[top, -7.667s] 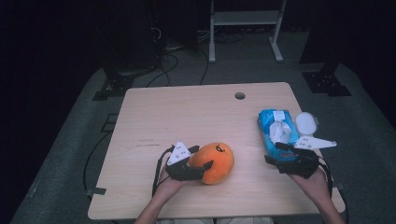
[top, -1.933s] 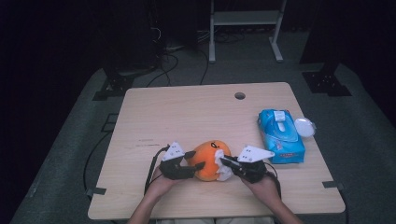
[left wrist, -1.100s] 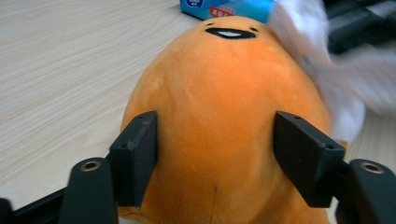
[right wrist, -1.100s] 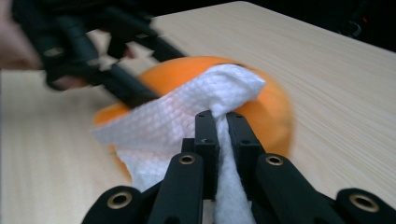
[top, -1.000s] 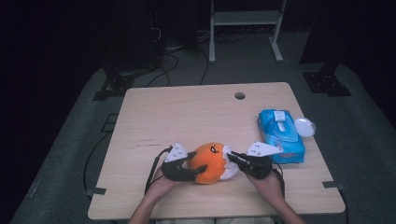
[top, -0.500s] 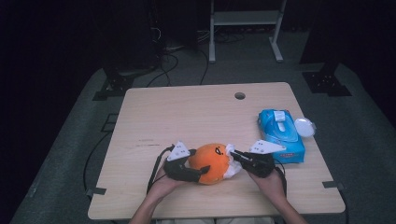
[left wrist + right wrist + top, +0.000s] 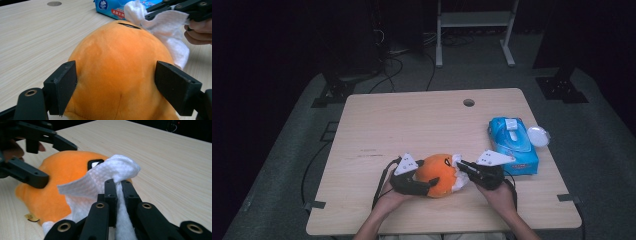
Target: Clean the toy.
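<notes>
Since the earliest frame, the right gripper (image 7: 460, 165) has left the wipes pack, brought a sheet across and settled against the toy, which has stayed at the near middle of the table.

The round orange plush toy (image 7: 438, 175) lies near the front edge of the pale wooden table (image 7: 412, 120), at about 6 o'clock from the table's centre. The white wet wipe (image 7: 110, 180) is draped over the toy's 3 o'clock side in the high view, and the right gripper's jaws are pinched together on a fold of it. The left gripper (image 7: 120, 87) reaches in from 9 o'clock; its jaws have just been opening and then easing in a little, and now they straddle the plush body with both pads (image 7: 63, 86) against its flanks. The left gripper view shows no clear dent in the fabric, so I read this as a light steadying contact, not a firm clamp. At about 2 o'clock from the toy sits the blue flat pack of wet wipes (image 7: 512, 145), its white round lid (image 7: 538, 135) flipped open beside it.

The step in hand looks like wiping the plush clean. To do it well, the left jaws should press enough that the soft body cannot roll, while the right gripper drags the wipe in short strokes away from the left pads, keeping the fold deep between its jaws so it does not slip free.
</notes>
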Tool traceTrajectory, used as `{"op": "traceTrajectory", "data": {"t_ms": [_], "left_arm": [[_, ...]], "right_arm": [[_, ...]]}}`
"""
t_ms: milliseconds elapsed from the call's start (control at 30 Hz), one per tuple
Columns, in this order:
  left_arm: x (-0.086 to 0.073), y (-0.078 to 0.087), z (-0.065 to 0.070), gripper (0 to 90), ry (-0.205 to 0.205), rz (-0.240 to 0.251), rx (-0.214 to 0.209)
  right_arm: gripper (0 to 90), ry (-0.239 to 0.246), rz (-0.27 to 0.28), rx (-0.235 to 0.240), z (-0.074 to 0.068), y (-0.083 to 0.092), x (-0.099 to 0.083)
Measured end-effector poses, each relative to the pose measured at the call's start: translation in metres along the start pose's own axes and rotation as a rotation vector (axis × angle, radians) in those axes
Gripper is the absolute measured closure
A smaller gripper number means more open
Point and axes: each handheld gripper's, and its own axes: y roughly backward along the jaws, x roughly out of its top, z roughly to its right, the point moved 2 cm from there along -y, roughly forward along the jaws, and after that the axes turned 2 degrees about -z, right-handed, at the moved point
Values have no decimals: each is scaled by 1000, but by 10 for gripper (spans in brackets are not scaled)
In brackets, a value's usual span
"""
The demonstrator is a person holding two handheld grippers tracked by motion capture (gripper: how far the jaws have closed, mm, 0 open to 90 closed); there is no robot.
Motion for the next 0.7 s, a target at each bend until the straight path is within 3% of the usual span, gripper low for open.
{"op": "traceTrajectory", "data": {"t_ms": [133, 233, 333, 400, 633, 700], "left_arm": [[0, -1, 4, 276, -34, 6, -9], [0, -2, 8, 277, -45, 12, 0], [-1, -1, 7, 279, -45, 21, -11], [-1, -2, 8, 281, -56, 19, -15], [-3, 0, 5, 283, -55, 15, -21], [-4, 1, 4, 288, -54, 15, -23]], "right_arm": [[837, 33, 43, 81, -16, 2, 11], [837, 78, 32, 58, -18, -1, 16], [837, 29, 9, 10, 0, -3, 8], [837, -27, -1, 26, 8, -2, 3], [837, 55, 24, 30, -10, -2, 14], [837, 20, 18, 27, -2, -3, 11]]}}
